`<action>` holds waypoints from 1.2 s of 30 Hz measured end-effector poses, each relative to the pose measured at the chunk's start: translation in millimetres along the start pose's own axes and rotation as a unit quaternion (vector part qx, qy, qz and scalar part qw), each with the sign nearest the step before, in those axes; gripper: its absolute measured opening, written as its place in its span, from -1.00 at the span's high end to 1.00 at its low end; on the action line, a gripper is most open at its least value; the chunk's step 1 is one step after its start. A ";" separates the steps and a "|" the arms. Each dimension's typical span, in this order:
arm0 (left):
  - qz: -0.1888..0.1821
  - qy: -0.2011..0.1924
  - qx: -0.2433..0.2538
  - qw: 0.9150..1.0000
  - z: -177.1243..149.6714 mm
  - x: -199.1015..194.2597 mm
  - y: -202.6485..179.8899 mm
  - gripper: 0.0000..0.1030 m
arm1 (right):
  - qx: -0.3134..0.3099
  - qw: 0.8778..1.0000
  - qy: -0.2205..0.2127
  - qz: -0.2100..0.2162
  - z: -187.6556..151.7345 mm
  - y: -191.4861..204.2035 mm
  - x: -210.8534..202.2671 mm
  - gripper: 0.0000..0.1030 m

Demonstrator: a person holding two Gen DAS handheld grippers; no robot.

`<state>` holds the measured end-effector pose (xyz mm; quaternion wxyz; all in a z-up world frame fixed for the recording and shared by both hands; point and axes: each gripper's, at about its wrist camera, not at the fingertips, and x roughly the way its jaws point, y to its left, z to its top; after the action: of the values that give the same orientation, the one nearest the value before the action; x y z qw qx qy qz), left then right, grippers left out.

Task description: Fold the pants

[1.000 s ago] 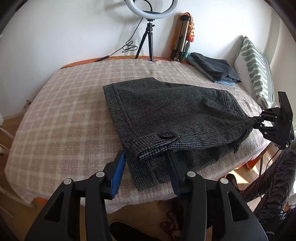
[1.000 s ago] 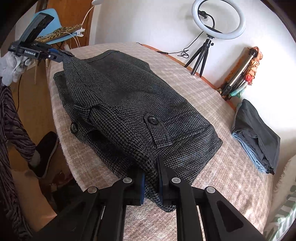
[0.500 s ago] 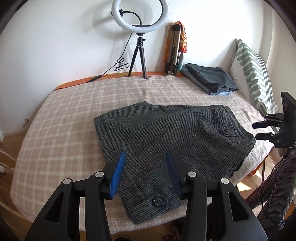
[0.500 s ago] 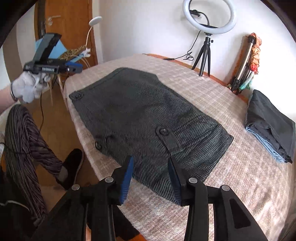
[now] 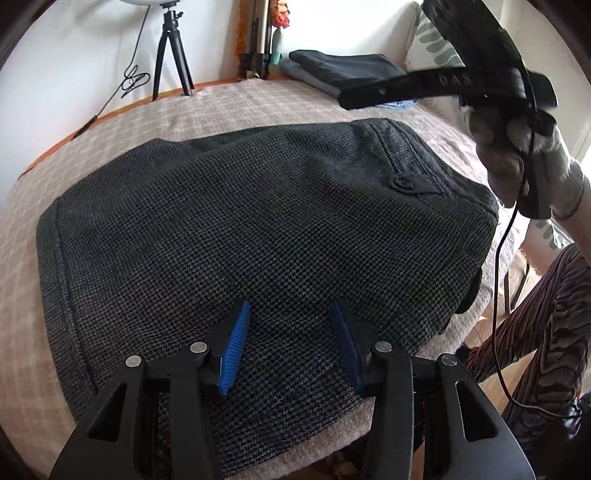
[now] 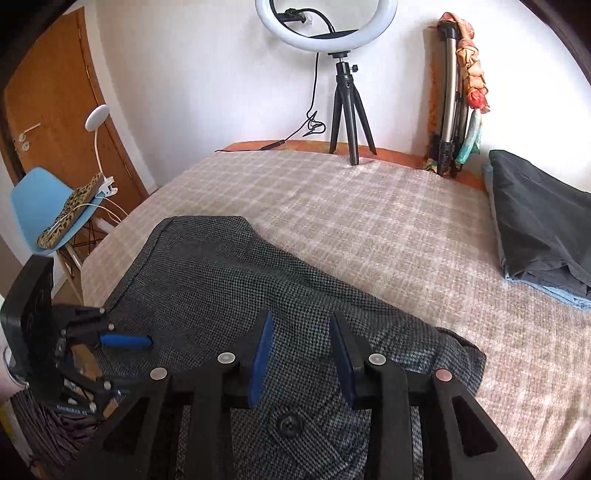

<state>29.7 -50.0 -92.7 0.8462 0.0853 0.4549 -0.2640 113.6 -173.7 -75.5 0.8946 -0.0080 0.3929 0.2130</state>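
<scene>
Below the left gripper (image 5: 288, 325), the near hem of the pants (image 5: 258, 229) is hidden by the tool's black body. Ahead and to its right, the right gripper (image 5: 436, 85) is motion-blurred, its fingertips unreadable. Beyond it, the striped pillow (image 5: 432, 44) is mostly covered. Above, the ring light (image 5: 140, 3) is cut off by the frame. Under the right gripper (image 6: 301, 345), the pants' lower pocket is hidden.

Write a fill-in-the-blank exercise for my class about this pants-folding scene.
1. The grey pants lie on a ____ blanket.
2. The left hand-held gripper holds its fingers ____.
3. The ring light stands on a black ____.
4. The chair by the door is ____.

Missing words: checked; open; tripod; blue
</scene>
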 end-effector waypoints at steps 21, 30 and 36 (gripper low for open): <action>-0.015 -0.035 -0.006 0.999 -8.0 -35.6 3.7 0.14 | 0.024 1.000 0.018 -0.006 -6.8 -4.7 13.1 -0.02; 0.036 -0.080 -0.046 0.995 71.5 -26.2 22.4 0.14 | 0.160 0.984 0.001 -0.084 -80.9 -61.4 -60.3 -0.28; 0.060 -0.059 -0.079 0.993 109.7 25.9 37.4 0.14 | 0.224 0.973 0.012 -0.044 -117.8 -86.2 -57.2 -0.29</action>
<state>140.4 -70.1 -54.7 0.8898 0.0295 0.4181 -0.1804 30.2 -295.0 -129.7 0.8771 0.1727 0.4410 0.0795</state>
